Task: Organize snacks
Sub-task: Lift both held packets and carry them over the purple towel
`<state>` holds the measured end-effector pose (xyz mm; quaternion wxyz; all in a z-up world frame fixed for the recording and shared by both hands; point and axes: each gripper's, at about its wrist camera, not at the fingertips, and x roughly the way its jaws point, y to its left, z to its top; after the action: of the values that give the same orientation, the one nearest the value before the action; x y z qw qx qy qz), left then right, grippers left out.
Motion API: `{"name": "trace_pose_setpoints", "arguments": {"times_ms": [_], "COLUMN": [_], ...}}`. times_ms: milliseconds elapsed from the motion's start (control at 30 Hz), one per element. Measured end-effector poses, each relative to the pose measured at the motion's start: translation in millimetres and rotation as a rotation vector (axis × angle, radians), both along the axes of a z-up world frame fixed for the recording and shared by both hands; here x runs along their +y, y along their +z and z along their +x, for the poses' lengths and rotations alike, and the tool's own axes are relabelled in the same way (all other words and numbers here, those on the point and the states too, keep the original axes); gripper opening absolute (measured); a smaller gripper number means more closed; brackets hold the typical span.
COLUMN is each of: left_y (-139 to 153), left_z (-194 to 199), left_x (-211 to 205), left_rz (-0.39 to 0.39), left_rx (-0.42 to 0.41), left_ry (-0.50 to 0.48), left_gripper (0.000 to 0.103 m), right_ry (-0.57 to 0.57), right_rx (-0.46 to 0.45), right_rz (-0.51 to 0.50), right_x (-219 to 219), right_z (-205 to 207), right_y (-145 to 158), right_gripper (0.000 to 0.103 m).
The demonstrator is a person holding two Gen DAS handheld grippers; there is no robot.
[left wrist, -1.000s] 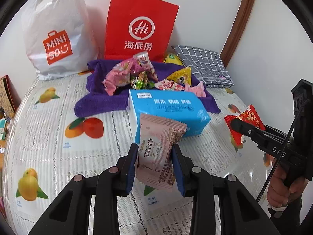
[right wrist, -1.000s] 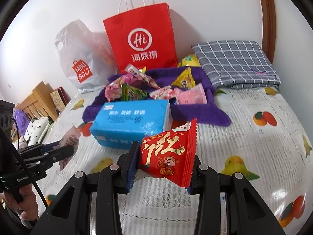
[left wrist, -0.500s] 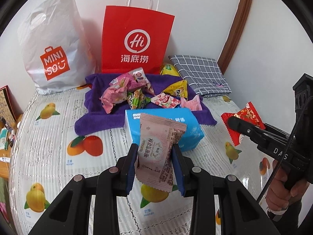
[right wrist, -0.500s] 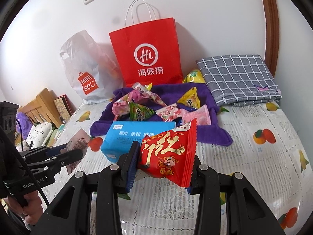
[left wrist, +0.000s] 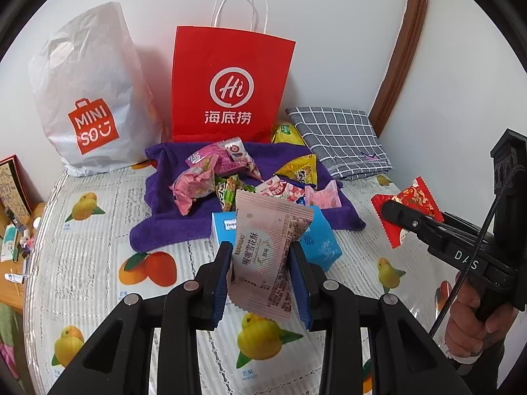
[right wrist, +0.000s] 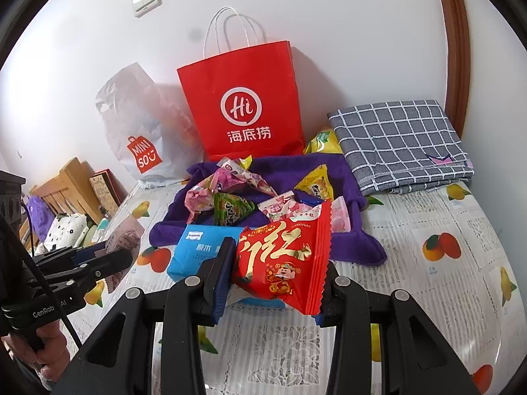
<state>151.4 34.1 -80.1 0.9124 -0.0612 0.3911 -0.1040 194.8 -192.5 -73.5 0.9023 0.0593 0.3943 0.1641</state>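
Left gripper is clamped on a pink snack packet, long axis upright, held above the table at lower centre of frame. Right gripper is clamped on a red snack packet, likewise clear of the surface. The red paper bag stands at upper centre, beyond the purple towel of loose snacks; in my judgement the likely destination, neither hand clearly nearer. Only the right wrist view shows a wall switch.
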Motion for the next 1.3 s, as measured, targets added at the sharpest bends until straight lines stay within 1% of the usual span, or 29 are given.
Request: {"name": "trace_pose_setpoints", "arguments": {"times_ms": [633, 967, 1300], "left_y": [1, -2, -10], "left_z": [17, 36, 64], "left_x": [-5, 5, 10], "left_rz": [0.007, 0.007, 0.022], "left_rx": [0.006, 0.010, 0.022], "left_ry": [-0.002, 0.015, 0.019], "left_gripper": [0.033, 0.033, 0.033], "right_ry": [-0.014, -0.007, 0.000], "right_rx": [0.007, 0.005, 0.004], "right_rz": [0.004, -0.008, -0.014], "right_x": [-7, -3, 3], "right_z": [16, 35, 59], "right_y": [0, -4, -10], "right_gripper": [0.039, 0.039, 0.039]}}
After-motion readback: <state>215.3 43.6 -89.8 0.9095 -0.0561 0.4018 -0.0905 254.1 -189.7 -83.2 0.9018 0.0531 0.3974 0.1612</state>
